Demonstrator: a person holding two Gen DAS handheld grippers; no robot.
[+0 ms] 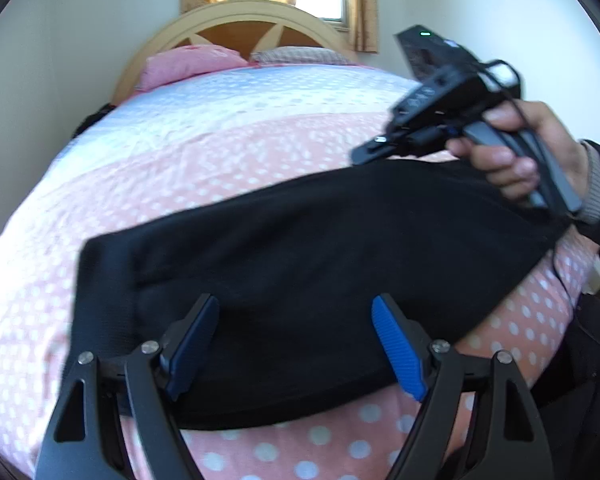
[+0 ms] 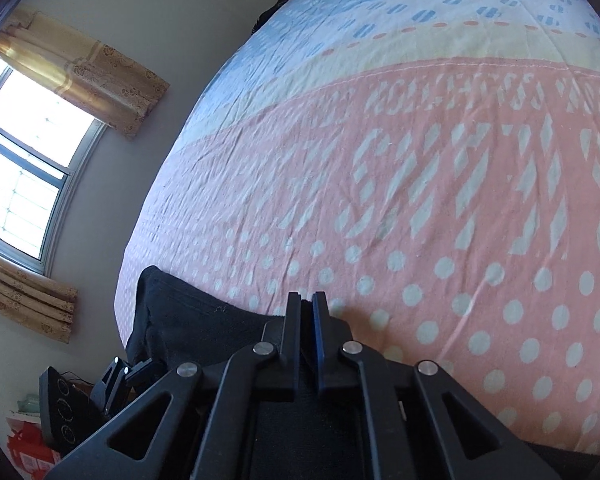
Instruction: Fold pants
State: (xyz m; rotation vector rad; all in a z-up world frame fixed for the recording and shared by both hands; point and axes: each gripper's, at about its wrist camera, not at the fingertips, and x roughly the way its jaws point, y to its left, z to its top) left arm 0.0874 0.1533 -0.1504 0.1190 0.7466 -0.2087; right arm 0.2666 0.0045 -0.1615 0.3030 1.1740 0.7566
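Left wrist view: the pants (image 1: pixel 300 248), a black, matte, fleecy fabric, lie as a wide band across the near part of the bed (image 1: pixel 204 152). Their left end is a squared edge with a darker strip; their right end tapers and rises toward the right hand (image 1: pixel 512 160). The left tongs (image 1: pixel 296 344) stand released above the pants' near edge, the 2 fingers spread wide; each carries a ribbed blue pad (image 1: pixel 396 348), and no cloth sits between them. The right hand grips a black handle beyond the pants' right end; the tips of the right tongs are hidden from here behind that body. The bed's sheet is pink with white dots, turning pale blue toward 2 pillows (image 1: pixel 188 64) and an arched wooden headboard (image 1: pixel 236 20). The whole view is slightly blurred.

Right wrist view: the right tongs (image 2: pixel 306 320) are clenched, the fingers nearly parallel, with black cloth from the pants (image 2: pixel 188 320) pinched in the narrow gap. The rest of the pants trails left of the tongs and drops below the frame, cut off by the tongs' black arms. Beyond the pants lies wrinkled pink dotted sheet. Left of the bed are a bright window (image 2: pixel 24 160) and patterned tan curtains (image 2: pixel 84 72).
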